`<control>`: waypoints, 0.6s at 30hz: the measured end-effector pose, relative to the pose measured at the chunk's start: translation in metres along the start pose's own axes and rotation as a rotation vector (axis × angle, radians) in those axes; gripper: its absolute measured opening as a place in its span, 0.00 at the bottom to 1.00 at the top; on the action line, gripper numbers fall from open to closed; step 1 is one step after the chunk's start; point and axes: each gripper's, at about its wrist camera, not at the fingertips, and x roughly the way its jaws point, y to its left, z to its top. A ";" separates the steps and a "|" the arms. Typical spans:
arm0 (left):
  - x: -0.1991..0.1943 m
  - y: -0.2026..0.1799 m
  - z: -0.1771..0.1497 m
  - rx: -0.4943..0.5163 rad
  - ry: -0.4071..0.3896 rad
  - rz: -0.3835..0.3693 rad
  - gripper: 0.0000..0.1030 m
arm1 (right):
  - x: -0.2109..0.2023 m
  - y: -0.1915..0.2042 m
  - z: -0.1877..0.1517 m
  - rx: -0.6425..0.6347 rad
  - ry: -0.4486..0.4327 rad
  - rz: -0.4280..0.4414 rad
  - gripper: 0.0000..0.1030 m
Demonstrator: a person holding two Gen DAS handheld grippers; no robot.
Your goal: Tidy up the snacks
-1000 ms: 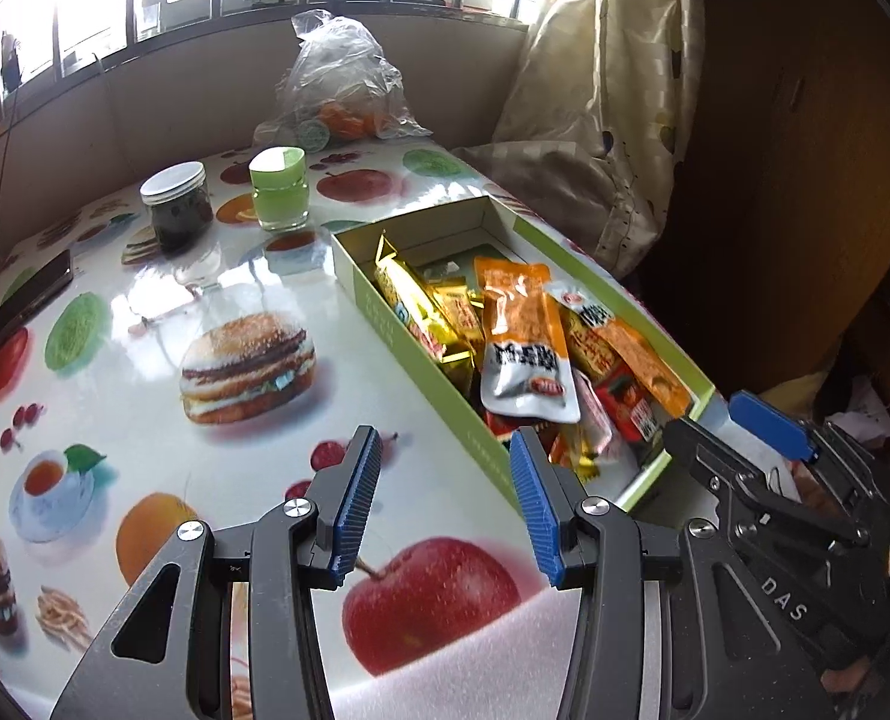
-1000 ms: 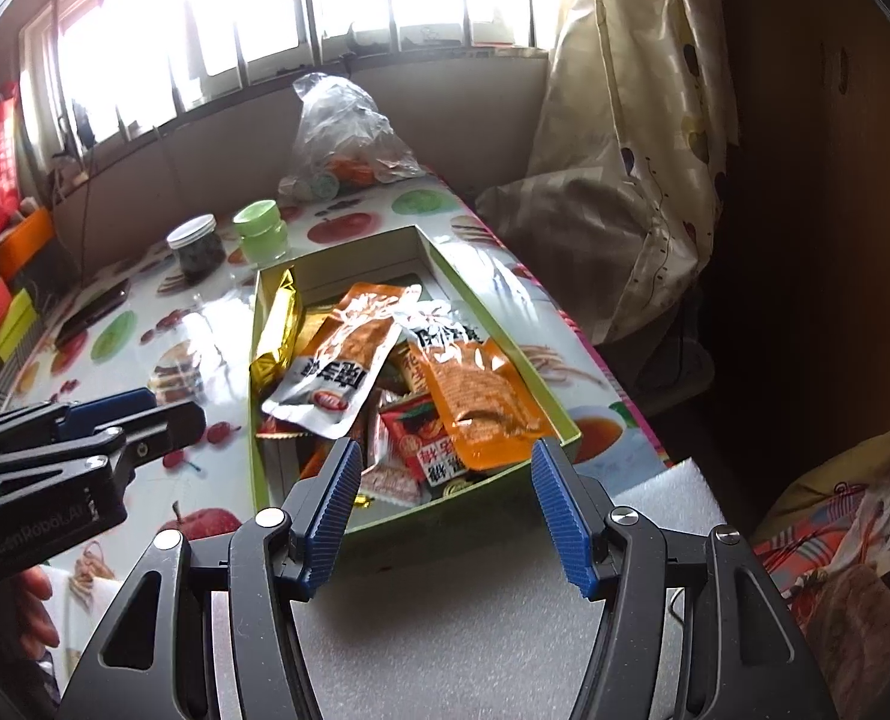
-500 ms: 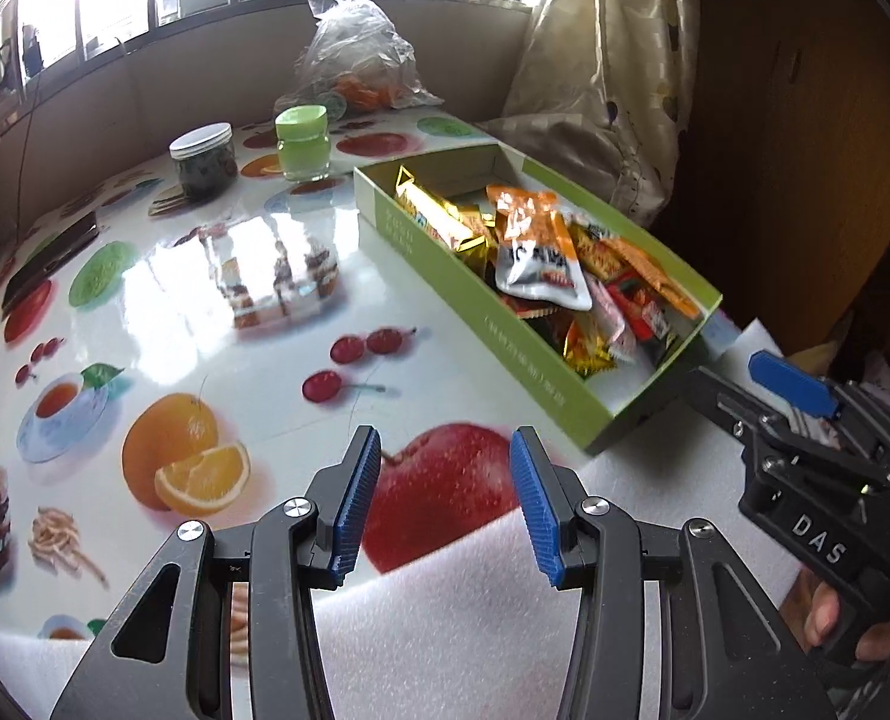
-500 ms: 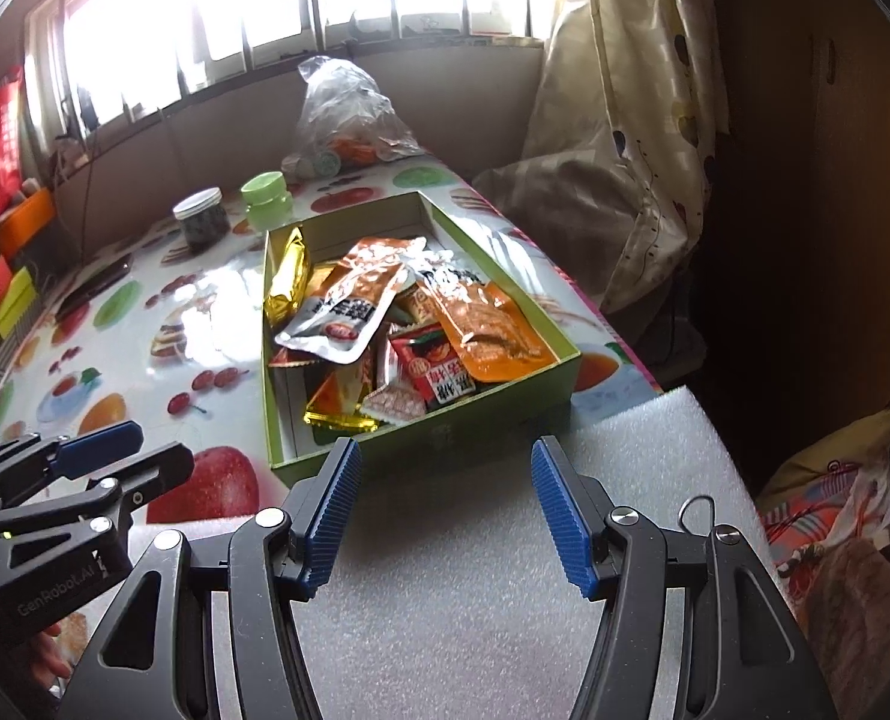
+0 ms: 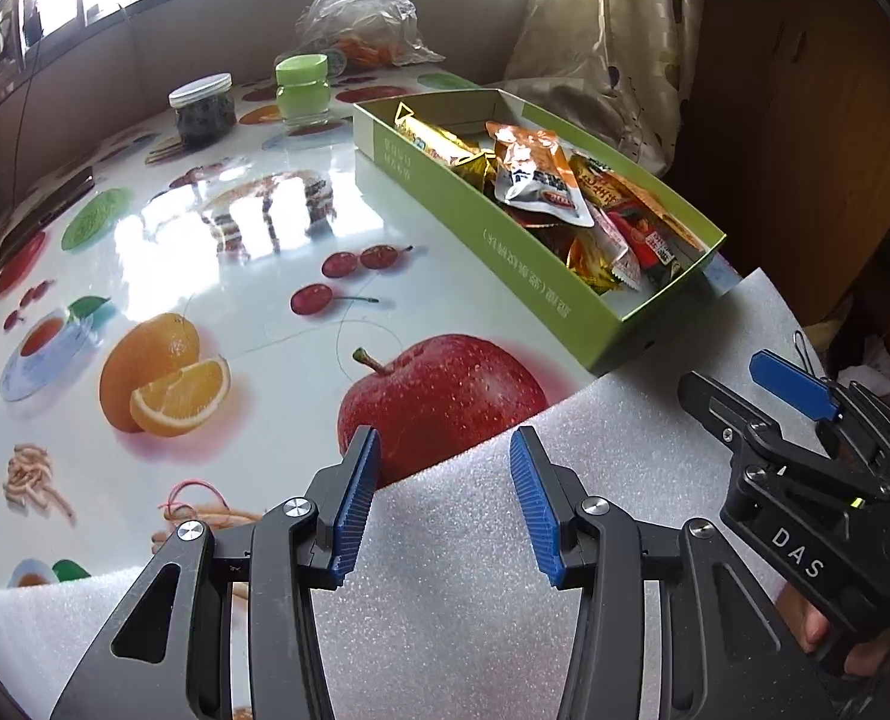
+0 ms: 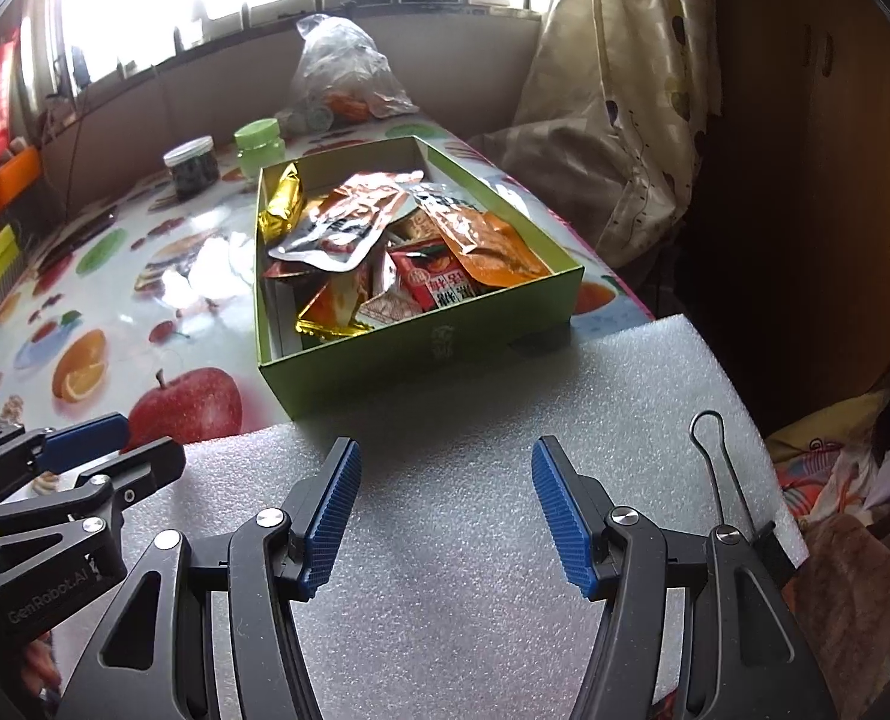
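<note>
Left hand-held gripper [image 5: 441,501] & right hand-held gripper [image 6: 445,513]: both w/ jaws apart, empty, above white foam sheet [image 6: 445,420]. Green cardboard box [image 6: 420,348] w/ snack packets [image 6: 408,240] sits on fruit-print worktop [image 5: 234,252], touching foam edge.

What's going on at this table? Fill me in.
A person holds a two-finger gripper in each hand over a white foam sheet at the near edge of a fruit-print table. The left gripper and the right gripper both have open jaws with nothing between them. Ahead sits a green box full of mixed snack packets. Nothing lies sorted outside the box.
</note>
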 end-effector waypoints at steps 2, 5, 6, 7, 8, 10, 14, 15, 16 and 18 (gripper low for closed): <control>0.000 0.001 -0.001 -0.007 -0.003 -0.007 0.45 | 0.001 0.000 -0.003 0.002 0.005 0.000 0.58; 0.000 0.002 -0.002 -0.011 -0.011 -0.009 0.47 | 0.003 0.001 -0.005 0.004 0.002 -0.011 0.58; 0.000 0.002 -0.003 -0.010 -0.014 -0.002 0.48 | 0.003 0.002 -0.005 0.003 0.002 -0.016 0.58; 0.000 0.002 -0.003 -0.010 -0.018 0.004 0.50 | 0.003 0.002 -0.005 0.003 0.003 -0.020 0.58; 0.001 0.002 -0.003 -0.012 -0.022 0.007 0.52 | 0.004 0.003 -0.005 0.005 0.004 -0.023 0.58; 0.000 0.003 -0.005 -0.015 -0.033 0.009 0.53 | 0.003 0.003 -0.007 0.012 -0.004 -0.030 0.58; 0.000 0.002 -0.006 -0.013 -0.044 0.014 0.53 | 0.003 0.003 -0.008 0.028 -0.008 -0.038 0.59; 0.000 0.002 -0.007 -0.013 -0.048 0.018 0.53 | 0.002 0.003 -0.009 0.035 -0.009 -0.039 0.59; 0.000 0.002 -0.008 -0.014 -0.054 0.021 0.54 | 0.002 0.004 -0.009 0.035 -0.011 -0.044 0.59; -0.001 0.002 -0.008 -0.016 -0.057 0.022 0.54 | 0.002 0.005 -0.010 0.032 -0.012 -0.053 0.59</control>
